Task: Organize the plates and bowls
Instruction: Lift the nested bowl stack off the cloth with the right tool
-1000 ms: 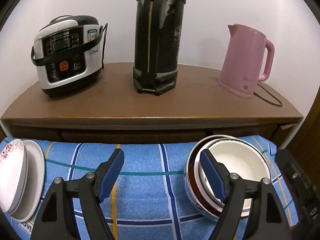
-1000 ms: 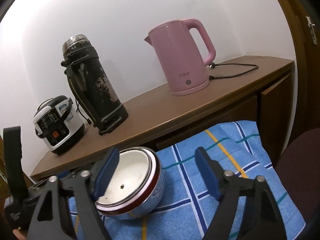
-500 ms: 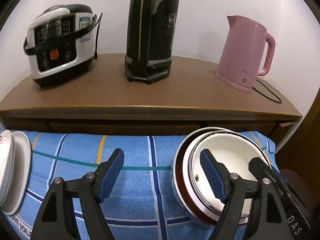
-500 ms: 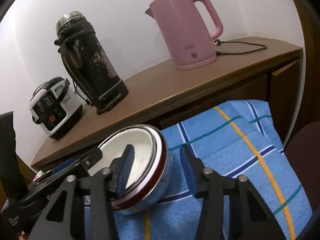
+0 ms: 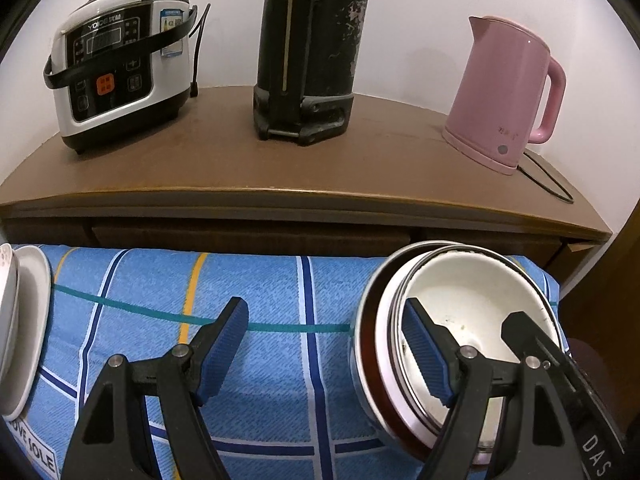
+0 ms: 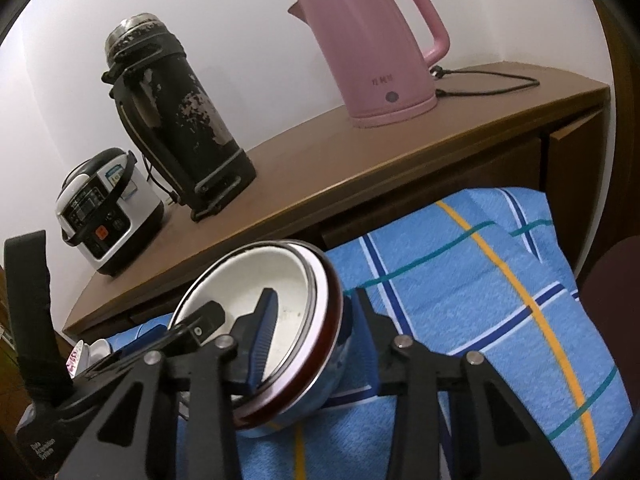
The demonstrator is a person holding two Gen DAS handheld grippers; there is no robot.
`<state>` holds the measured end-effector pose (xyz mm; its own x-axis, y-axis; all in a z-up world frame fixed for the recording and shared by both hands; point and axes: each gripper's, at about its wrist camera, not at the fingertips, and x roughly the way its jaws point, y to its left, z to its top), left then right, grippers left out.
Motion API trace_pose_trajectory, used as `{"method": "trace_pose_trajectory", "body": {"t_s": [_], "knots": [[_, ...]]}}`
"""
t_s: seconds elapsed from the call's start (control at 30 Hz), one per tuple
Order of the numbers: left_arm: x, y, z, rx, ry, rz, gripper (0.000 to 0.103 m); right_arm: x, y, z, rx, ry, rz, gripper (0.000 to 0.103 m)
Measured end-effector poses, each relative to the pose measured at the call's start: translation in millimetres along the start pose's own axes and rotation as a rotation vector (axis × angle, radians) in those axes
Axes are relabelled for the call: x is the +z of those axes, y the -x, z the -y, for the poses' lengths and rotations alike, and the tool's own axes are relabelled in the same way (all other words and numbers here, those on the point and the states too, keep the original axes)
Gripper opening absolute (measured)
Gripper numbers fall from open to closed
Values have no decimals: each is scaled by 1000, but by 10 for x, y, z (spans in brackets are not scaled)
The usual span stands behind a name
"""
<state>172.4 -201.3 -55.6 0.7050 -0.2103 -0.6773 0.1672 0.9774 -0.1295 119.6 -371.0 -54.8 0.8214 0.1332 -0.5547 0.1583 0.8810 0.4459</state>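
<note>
Where gaping before, right tool (image 6: 312, 336) straddling bowl (image 6: 280, 320)

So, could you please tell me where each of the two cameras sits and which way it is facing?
Left wrist: sits on the left gripper, looking down across the blue checked cloth toward the brown wooden sideboard; its black fingers stand wide apart, and the right gripper's finger enters at right.
Right wrist: sits on the right gripper, angled leftward at the same sideboard; its jaws are closing over the bowl wall, with the left gripper's body at lower left.
Shared: white nested bowl stack, pink electric kettle, black flask, white rice cooker.
</note>
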Motion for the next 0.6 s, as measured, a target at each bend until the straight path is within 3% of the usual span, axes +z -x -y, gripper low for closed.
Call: {"method": "trace_pose_trajectory", "body": {"t_s": [0.13,0.4,0.6], "knots": [[-1,-7,2,-4,2,6,77,-4,-11,-12,-4,3,-2,37],[-3,-31,94,-103,-13,-16,37,-2,-27,-38,-11,5,2,34],[0,-41,118,-114,-14,-14,32,-2,-27,-43,-15,8,4,32]]}}
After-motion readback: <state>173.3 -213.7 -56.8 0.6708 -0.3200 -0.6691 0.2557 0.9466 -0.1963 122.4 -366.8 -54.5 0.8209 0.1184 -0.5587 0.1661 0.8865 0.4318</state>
